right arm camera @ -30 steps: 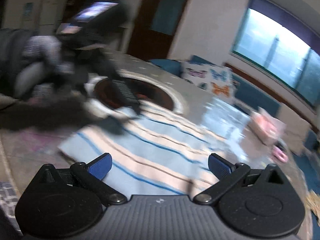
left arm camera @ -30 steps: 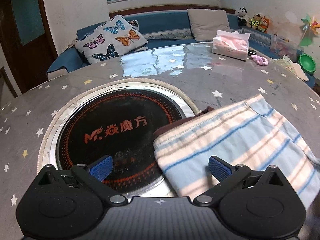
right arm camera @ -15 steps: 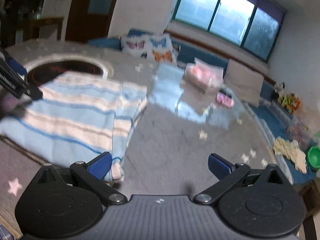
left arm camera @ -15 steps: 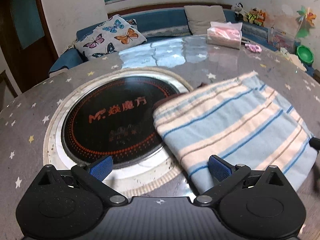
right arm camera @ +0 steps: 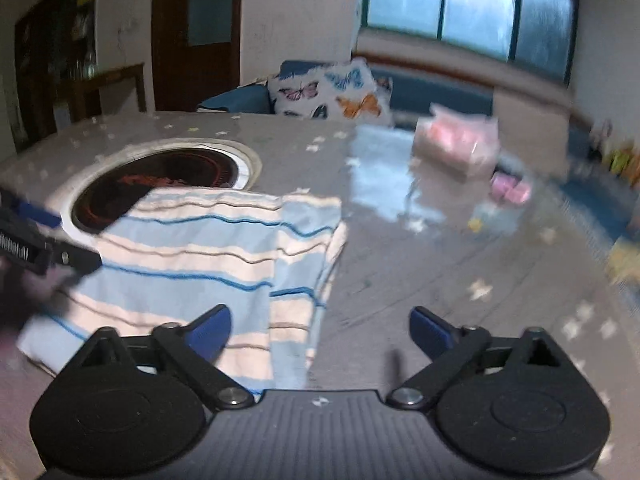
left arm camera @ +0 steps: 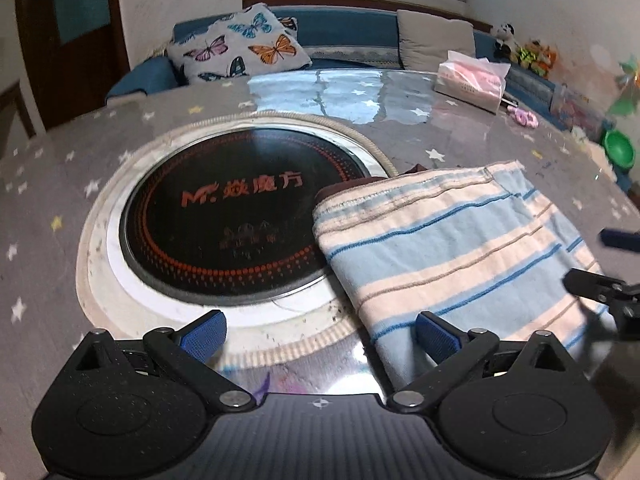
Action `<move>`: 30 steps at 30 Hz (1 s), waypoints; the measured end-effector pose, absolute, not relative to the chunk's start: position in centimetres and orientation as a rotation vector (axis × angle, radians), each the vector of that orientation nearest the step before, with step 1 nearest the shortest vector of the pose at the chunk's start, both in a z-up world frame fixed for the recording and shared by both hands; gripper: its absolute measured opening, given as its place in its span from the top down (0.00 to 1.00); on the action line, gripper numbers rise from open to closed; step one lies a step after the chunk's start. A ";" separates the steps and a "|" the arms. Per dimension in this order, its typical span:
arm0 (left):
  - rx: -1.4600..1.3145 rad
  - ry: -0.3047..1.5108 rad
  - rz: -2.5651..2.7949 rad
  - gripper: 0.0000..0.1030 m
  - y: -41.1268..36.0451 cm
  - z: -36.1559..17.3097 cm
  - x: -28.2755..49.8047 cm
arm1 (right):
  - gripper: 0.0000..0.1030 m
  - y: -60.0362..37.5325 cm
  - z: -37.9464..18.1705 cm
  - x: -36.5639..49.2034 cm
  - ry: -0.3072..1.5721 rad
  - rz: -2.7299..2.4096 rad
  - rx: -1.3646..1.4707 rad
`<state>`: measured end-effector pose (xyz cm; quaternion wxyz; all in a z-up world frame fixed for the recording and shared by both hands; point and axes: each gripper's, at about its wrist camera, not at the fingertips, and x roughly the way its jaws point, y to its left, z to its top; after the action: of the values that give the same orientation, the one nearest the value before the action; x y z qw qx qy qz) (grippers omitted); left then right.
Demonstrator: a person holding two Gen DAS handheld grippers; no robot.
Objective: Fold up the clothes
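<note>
A folded garment [left arm camera: 452, 248] with light blue, cream and thin blue stripes lies on the grey star-patterned table, its left corner over the rim of the round black hotplate [left arm camera: 236, 220]. It also shows in the right wrist view [right arm camera: 216, 256]. My left gripper [left arm camera: 320, 334] is open and empty, just in front of the garment's near corner. My right gripper [right arm camera: 320, 330] is open and empty at the garment's right near edge. The right gripper's tips show at the right edge of the left wrist view [left arm camera: 608, 264].
A tissue pack [left arm camera: 470, 84] and a small pink item [left arm camera: 524, 117] lie at the far right of the table. A butterfly cushion [left arm camera: 240, 52] and a grey cushion sit on the blue sofa behind. A green bowl [left arm camera: 619, 148] stands at the right.
My left gripper has pulled back from the garment, which now lies further ahead. My right gripper has swung round and faces the garment's right edge. Both stay open.
</note>
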<state>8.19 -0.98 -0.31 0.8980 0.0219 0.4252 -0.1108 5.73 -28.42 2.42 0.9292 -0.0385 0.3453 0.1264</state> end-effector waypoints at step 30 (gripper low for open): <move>-0.047 0.919 -0.338 0.68 -2.6 0.0 8.0 | 0.77 -30.2 1.7 8.1 0.841 0.384 0.251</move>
<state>7.99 -2.56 -0.03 0.8822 -0.0225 0.4414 -0.1624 8.14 -30.16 1.65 0.8874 0.1206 0.4047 0.1849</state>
